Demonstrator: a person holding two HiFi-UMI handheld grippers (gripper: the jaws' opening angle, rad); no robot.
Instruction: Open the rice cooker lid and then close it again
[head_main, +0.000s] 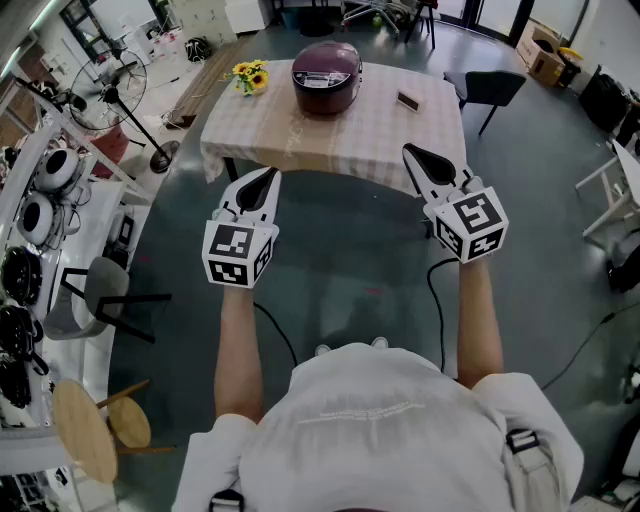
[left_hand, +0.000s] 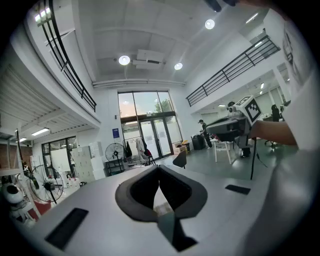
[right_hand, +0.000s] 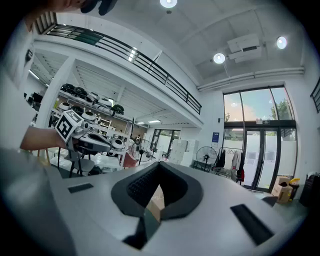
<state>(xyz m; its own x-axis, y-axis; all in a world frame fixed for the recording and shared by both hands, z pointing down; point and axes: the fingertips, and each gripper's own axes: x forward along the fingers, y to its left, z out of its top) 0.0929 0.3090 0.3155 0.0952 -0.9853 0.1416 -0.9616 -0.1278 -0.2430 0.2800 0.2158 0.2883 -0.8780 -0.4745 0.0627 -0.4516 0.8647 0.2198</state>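
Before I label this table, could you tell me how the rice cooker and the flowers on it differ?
The rice cooker is dark maroon and rounded; the flowers are yellow. The rice cooker is far bigger than the flowers. The rice cooker sits mid-table; the flowers sit at the far left corner. Both rest on the table.

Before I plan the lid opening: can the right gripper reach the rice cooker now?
Probably not yet: the right gripper hangs over floor short of the table, the rice cooker beyond. Nothing blocks the way.

The maroon, rounded rice cooker (head_main: 326, 76) stands upright with its lid shut, at the table's far middle.
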